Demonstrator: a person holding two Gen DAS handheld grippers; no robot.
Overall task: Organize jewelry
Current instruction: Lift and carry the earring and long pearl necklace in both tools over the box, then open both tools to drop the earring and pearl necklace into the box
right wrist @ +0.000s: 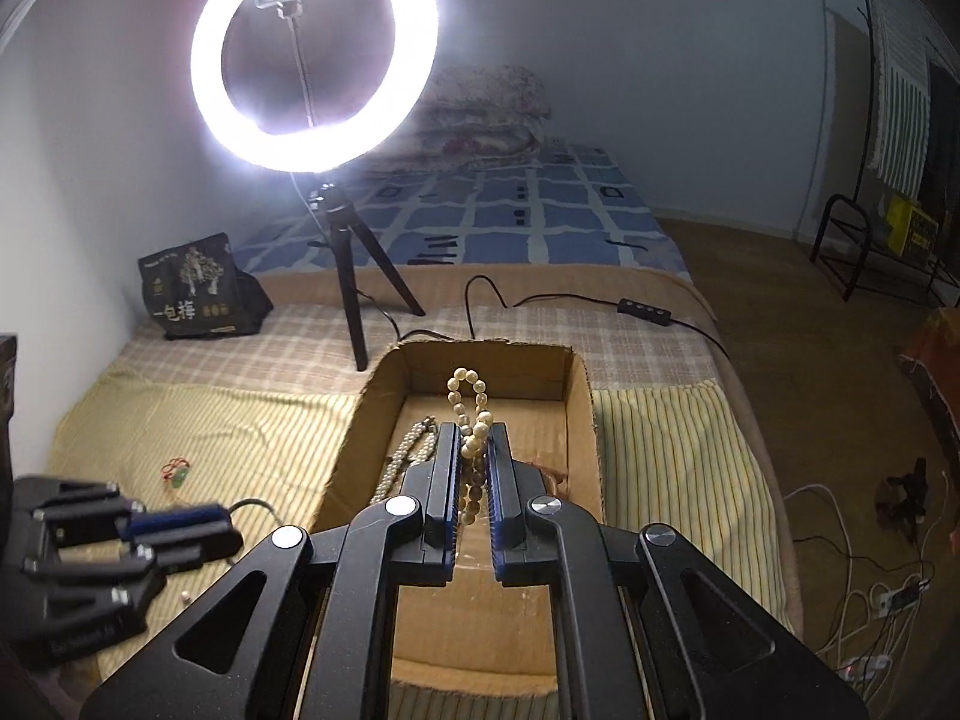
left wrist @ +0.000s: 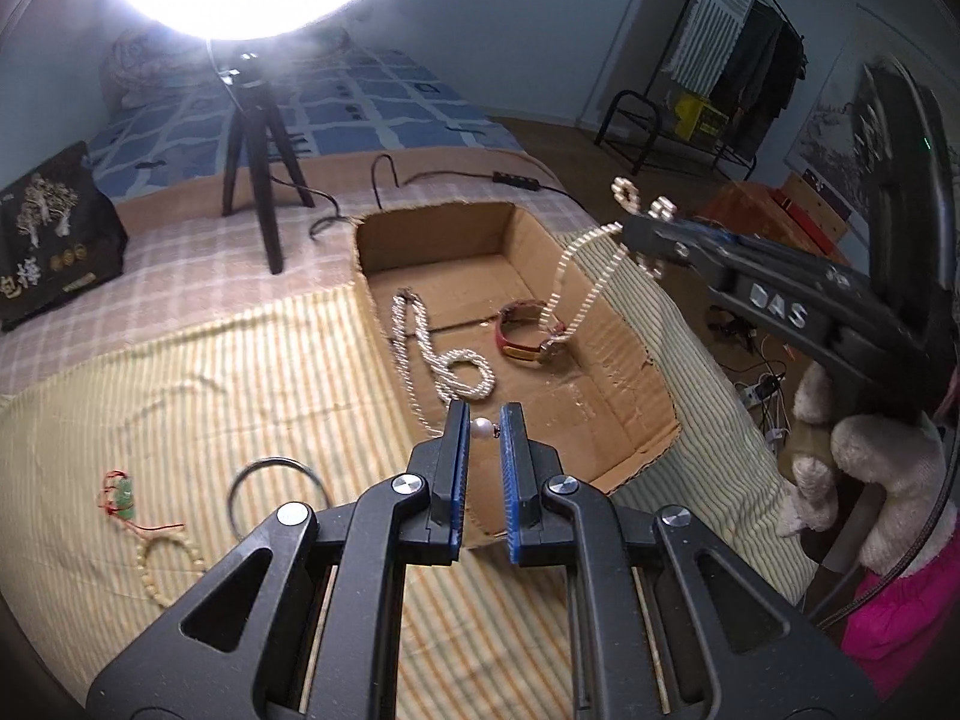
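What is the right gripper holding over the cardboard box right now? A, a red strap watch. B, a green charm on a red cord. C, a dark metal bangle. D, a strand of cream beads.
D: the right gripper is shut on the bead strand, which dangles into the cardboard box; the watch lies inside the box, while the bangle and charm lie on the striped cloth.

A lit ring light (right wrist: 315,54) on a tripod (left wrist: 258,162) stands beside a black bag (right wrist: 201,288) on the bed (right wrist: 510,210)
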